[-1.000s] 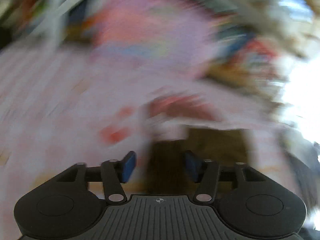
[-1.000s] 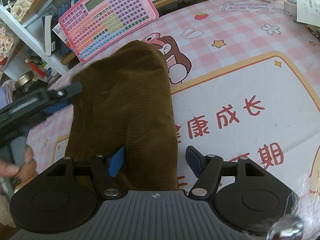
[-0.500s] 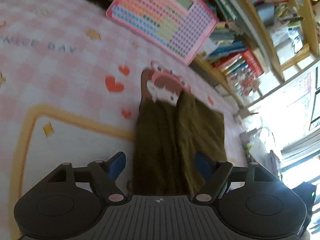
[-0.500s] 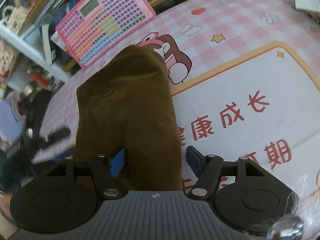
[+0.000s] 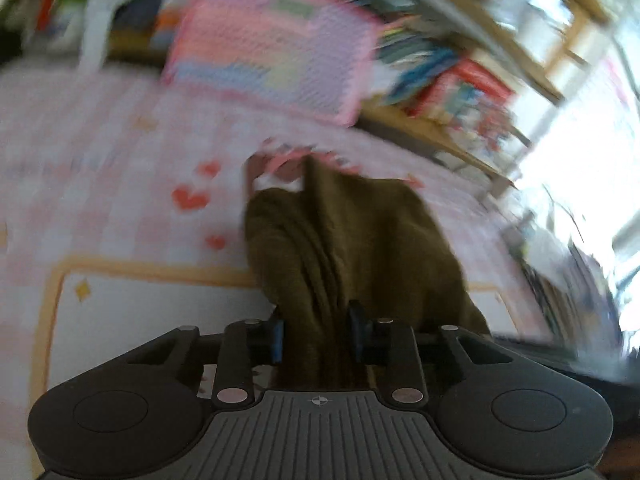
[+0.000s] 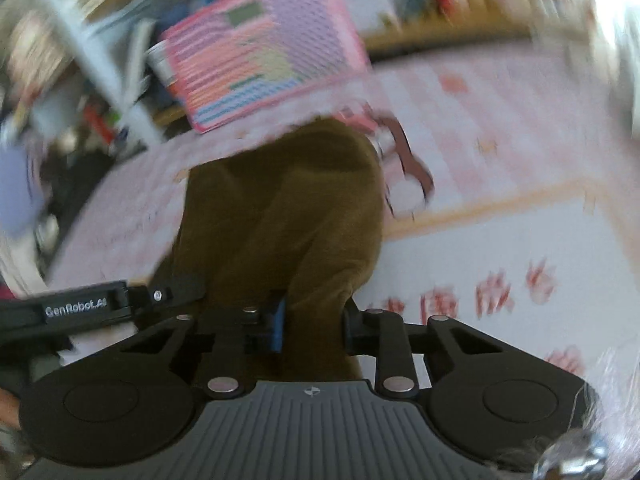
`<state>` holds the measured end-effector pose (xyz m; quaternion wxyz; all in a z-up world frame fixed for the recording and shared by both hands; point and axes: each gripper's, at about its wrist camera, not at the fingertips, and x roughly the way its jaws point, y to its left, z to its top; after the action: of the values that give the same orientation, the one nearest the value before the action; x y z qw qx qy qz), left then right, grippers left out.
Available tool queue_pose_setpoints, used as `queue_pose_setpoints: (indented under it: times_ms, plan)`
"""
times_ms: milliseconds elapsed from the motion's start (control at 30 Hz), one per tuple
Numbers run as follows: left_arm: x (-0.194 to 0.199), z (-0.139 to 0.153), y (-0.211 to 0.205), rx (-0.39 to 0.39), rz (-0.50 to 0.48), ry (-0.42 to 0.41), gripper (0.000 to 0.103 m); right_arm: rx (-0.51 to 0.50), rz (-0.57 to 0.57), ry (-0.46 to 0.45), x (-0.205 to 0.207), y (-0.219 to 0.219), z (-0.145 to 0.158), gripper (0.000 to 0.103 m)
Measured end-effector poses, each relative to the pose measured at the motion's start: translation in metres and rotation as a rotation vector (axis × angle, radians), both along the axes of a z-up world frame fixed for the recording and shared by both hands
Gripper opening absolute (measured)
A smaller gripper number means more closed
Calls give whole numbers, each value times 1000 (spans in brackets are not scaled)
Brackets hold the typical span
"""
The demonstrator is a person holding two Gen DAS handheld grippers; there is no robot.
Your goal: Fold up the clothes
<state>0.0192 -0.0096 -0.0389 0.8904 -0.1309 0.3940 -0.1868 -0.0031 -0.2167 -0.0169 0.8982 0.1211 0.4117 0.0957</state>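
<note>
Nearest the lens in the left wrist view, the left gripper has its blue-padded fingers closed on a bunched ridge of the brown corduroy garment. In the right wrist view the right gripper pinches the same garment at its near edge in the same way, with the left tool's black body showing just beside it. Both holds sit on the near end of the cloth, close together.

Beyond the grippers the garment lies lengthwise on the pink checked play mat, its far end rounded over and reaching a cartoon figure printed on the mat. Both views are smeared by motion, so seams and hems cannot be made out.

The cloth looks soft, fairly thick and limp; it will likely sag between two holds and bunch rather than crease sharply. Gripping near corners or the edge, spread wider apart, should keep a layer flat.

Farthest back, a pink keyboard toy leans against shelves.
</note>
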Motion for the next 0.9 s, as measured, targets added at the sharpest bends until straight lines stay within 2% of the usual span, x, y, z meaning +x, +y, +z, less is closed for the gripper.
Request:
queue_pose_setpoints:
  times_ms: [67,200,267,467,600,667,733,767,833,900]
  plan:
    - [-9,4,-4,10,-36,-24,28,8,-13,13,-5,-4,-1,23]
    - [-3,-13,10,-66,-35,94,29,23,-40,39,-16,-12,-4,23]
    - [-1,-18,17,-103,-14,123,31,36,-53,51,-20,-15,-6,23]
    - [8,-37,28,-190,40,224,45,125,-109,122,-18,-29,-18,42]
    - [9,-46,26,-248,78,257,45,202,-117,168,-14,-41,-27,48]
    - [9,-45,22,-234,89,251,44,237,-102,181,-9,-45,-31,48]
    - [8,-43,17,-214,104,253,40,262,-69,183,-7,-47,-33,34]
    - [7,-42,15,-204,112,253,37,265,-49,178,-6,-46,-32,32]
    - [3,-37,10,-182,131,236,31,227,3,153,-6,-41,-25,25]
    - [-4,-25,-1,-147,127,196,29,167,46,98,-9,-36,-15,23]
